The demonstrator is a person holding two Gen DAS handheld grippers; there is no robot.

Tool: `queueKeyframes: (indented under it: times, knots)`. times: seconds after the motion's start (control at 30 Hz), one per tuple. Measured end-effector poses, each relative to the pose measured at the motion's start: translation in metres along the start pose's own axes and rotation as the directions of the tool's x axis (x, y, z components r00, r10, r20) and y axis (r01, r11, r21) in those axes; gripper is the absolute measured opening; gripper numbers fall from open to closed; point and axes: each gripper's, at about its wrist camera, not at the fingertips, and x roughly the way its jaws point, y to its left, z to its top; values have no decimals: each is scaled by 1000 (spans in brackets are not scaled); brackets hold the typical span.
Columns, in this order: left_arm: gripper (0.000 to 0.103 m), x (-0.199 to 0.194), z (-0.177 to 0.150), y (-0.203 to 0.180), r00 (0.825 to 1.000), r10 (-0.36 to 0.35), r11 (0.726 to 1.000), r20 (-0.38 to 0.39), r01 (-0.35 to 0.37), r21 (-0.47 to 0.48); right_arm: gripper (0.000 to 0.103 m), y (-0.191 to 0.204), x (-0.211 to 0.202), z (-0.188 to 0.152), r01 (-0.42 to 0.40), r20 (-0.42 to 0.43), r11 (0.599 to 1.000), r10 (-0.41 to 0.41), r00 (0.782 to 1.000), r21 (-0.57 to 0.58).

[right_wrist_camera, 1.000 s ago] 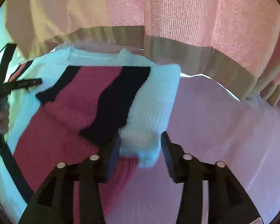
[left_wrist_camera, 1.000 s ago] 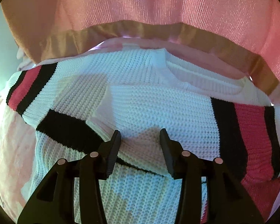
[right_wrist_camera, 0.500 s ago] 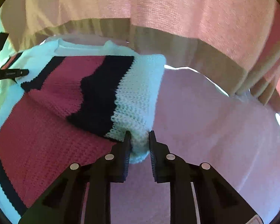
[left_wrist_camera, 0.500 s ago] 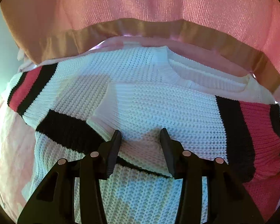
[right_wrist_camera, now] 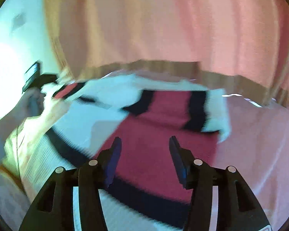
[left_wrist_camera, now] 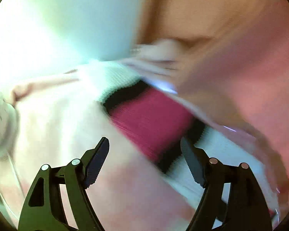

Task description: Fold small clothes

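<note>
The striped knit sweater (right_wrist_camera: pixel 156 127) lies flat on the pink bedsheet (right_wrist_camera: pixel 260 144), one sleeve (right_wrist_camera: pixel 198 111) folded inward across the red panel, the likely first fold. The right gripper (right_wrist_camera: pixel 144 159) hovers over the red area, jaws released and empty. The left gripper (left_wrist_camera: pixel 144 163), jaws spread and holding nothing, points at the other sleeve (left_wrist_camera: pixel 150 121), probably the next fold. Both views are blurred. A pink curtain (right_wrist_camera: pixel 183 28) hangs close behind; nothing visibly obstructs the sweater
</note>
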Motion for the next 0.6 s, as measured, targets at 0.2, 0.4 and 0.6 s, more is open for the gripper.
queueKeyframes:
  times: [0.2, 0.4, 0.6]
  knots:
    - [64, 65, 42, 48, 990, 136, 990, -32, -137, -17, 52, 58, 28, -27, -39, -62, 989, 30, 998, -146]
    - [51, 96, 45, 35, 991, 124, 992, -43, -123, 13, 54, 66, 42, -36, -38, -90, 987, 24, 996, -157]
    - [7, 92, 47, 9, 994, 104, 987, 18, -105, 122, 56, 58, 47, -35, -16, -87, 990, 3, 996, -140]
